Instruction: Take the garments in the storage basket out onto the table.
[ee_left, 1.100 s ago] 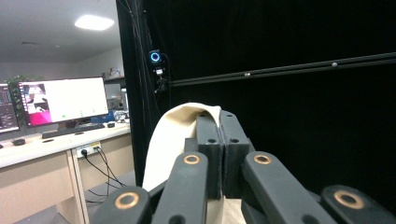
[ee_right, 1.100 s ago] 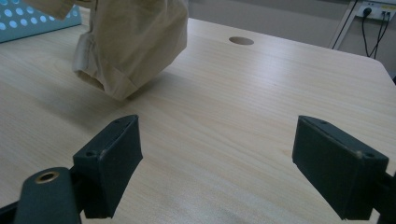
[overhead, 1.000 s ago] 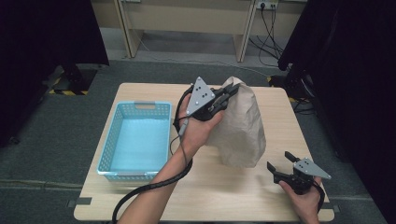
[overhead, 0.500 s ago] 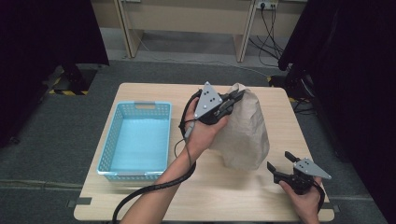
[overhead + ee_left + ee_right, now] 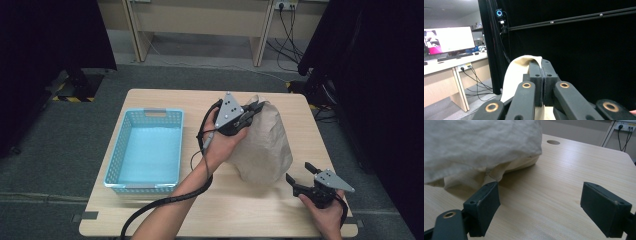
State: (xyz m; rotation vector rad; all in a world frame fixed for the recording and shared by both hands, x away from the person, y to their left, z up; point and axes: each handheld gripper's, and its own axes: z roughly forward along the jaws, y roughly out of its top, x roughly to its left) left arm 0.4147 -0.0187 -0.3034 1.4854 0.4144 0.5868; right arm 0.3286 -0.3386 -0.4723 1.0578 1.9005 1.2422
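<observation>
A beige cloth (image 5: 265,145) hangs in a heap from my left gripper (image 5: 256,106), its lower part resting on the wooden table (image 5: 165,100). That gripper is raised over the table's middle and shut on the cloth's top edge. In the left gripper view the jaws (image 5: 541,63) meet with the cloth (image 5: 516,72) pinched between them. My right gripper (image 5: 299,171) rests near the front right corner, open, pointing at the cloth's lower edge. In the right gripper view the wide-apart pads (image 5: 486,195) hold nothing, and the cloth (image 5: 479,147) lies just beyond them.
A light blue plastic basket (image 5: 144,186) stands on the left half of the table. A round cable hole (image 5: 553,142) lies in the tabletop behind the cloth. Black curtains flank both sides; desks, cables and a lit monitor (image 5: 449,40) sit farther off.
My left gripper has drifted right and a little lower with the cloth, so more of the cloth rests on the table. The right gripper has stayed put.
</observation>
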